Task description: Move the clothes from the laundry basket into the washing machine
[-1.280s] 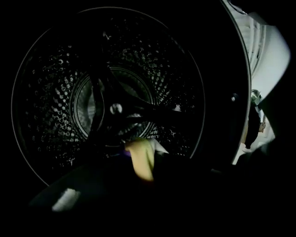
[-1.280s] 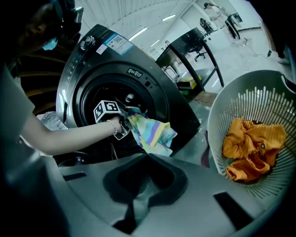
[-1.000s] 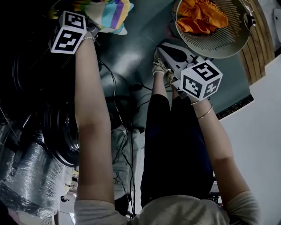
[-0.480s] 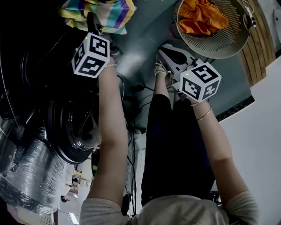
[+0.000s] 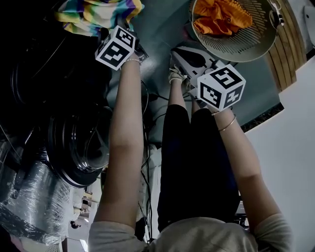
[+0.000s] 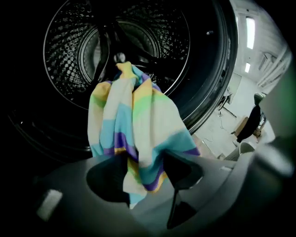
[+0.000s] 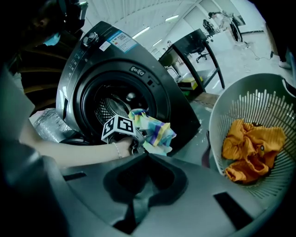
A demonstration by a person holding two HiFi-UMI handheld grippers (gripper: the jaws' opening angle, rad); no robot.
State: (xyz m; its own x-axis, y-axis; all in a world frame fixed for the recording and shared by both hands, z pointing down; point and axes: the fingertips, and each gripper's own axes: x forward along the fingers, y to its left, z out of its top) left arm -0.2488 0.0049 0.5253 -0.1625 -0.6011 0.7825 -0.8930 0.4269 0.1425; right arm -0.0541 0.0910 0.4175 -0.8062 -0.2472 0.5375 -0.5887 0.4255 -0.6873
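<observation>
A striped cloth in yellow, blue and purple hangs at the mouth of the washing machine drum. Its lower end lies between the jaws of my left gripper, which stand apart and are closing, and the pads do not clamp it. The head view shows the left gripper just below the cloth. My right gripper is shut with nothing in it and hovers near the laundry basket. Orange clothes lie in the basket.
The washing machine stands left of the basket with its round door swung open. A foil-wrapped hose lies beside it. The person's legs and cables are on the floor between the machine and the basket. A black desk stands behind.
My left gripper has swung from the far left toward the middle and sunk below the striped cloth. Its jaws have come apart. The right gripper and the basket have kept still.
</observation>
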